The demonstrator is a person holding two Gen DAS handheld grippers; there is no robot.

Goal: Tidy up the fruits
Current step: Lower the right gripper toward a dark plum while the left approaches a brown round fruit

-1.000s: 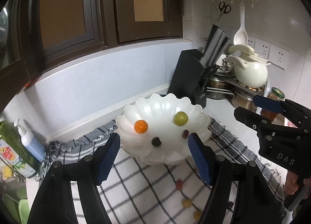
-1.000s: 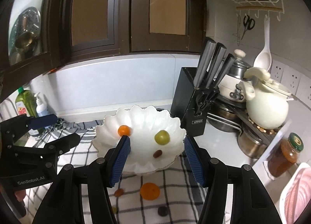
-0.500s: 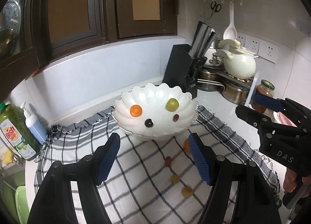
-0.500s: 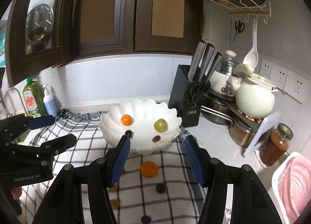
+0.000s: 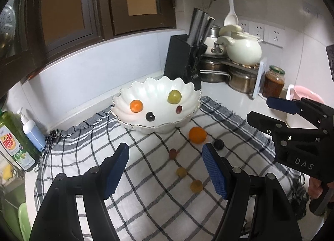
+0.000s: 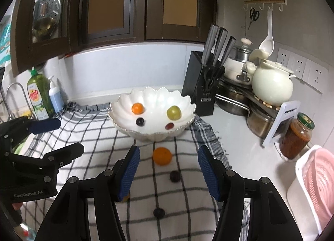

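Both claws backed off bowl (image 6: 152,115) | orange (image 6: 162,156) ahead of right claw (image 6: 169,170)

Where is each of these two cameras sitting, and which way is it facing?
Left wrist: on the left gripper, facing the white bowl across the checked cloth; the right gripper and fingers show at right.
Right wrist: on the right gripper, facing the same bowl; the left gripper shows at left.
Both share the orange, knife block and jar.
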